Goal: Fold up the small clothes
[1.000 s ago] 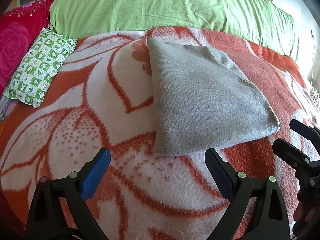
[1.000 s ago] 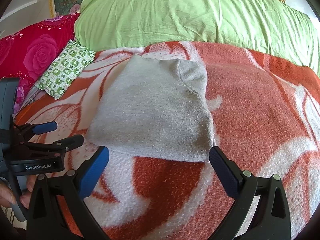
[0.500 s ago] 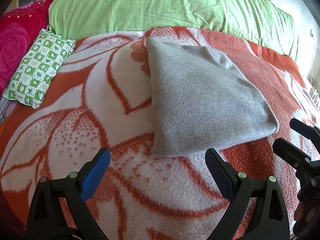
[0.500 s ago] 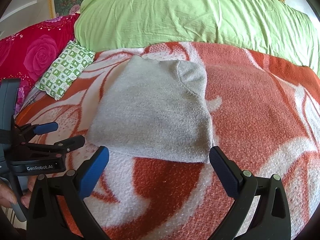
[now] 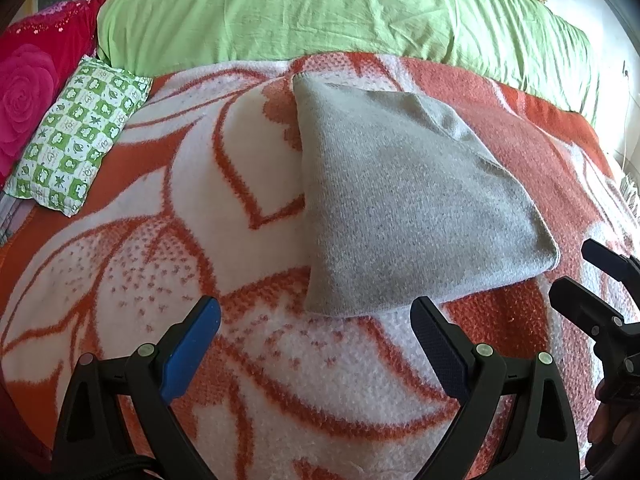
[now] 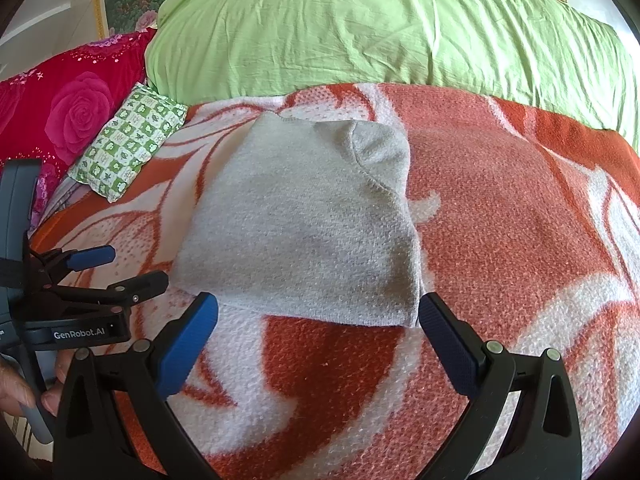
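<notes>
Nothing has visibly shifted since a second ago: the folded grey garment [image 5: 404, 204] lies where it lay on the orange-and-white blanket [image 5: 168, 208]. Its long axis runs away from the cameras toward the green duvet [image 5: 320, 8], narrow end far, wider end nearest the fingers. Left hand-held gripper [image 5: 316, 344] and right hand-held gripper [image 6: 318, 334] both hover just short of its near edge, jaws spread wide, holding nothing. A green checked pillow [image 6: 128, 152] lies well apart at left.
</notes>
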`<state>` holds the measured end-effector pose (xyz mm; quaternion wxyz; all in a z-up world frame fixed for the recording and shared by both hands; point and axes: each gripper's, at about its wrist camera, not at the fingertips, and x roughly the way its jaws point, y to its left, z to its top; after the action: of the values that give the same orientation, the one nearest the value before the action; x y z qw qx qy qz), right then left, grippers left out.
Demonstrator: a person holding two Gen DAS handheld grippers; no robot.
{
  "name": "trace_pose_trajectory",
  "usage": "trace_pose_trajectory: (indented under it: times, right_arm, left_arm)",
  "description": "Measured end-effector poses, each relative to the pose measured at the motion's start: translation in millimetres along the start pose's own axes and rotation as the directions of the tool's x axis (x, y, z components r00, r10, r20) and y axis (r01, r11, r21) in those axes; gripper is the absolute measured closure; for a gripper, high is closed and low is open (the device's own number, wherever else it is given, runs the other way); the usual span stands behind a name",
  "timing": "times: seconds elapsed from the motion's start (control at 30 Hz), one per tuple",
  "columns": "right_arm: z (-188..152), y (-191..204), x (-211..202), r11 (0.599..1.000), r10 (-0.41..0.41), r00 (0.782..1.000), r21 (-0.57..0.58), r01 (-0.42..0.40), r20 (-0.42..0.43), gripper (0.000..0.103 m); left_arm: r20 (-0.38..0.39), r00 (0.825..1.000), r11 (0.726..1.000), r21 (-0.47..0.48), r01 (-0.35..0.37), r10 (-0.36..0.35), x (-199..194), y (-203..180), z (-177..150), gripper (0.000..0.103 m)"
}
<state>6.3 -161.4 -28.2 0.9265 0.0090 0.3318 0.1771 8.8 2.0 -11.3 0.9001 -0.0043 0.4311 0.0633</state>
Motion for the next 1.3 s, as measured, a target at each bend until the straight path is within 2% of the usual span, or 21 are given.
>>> trace_pose_trajectory:
  times: [1.3]
  right_arm:
    - [14, -6, 4, 1.000, 0.005, 1.000, 0.010, -0.005, 0.011, 0.003]
  left_arm:
    - [-0.001, 1.000, 1.000, -0.007, 0.001, -0.001, 4, -3, 11, 0.007]
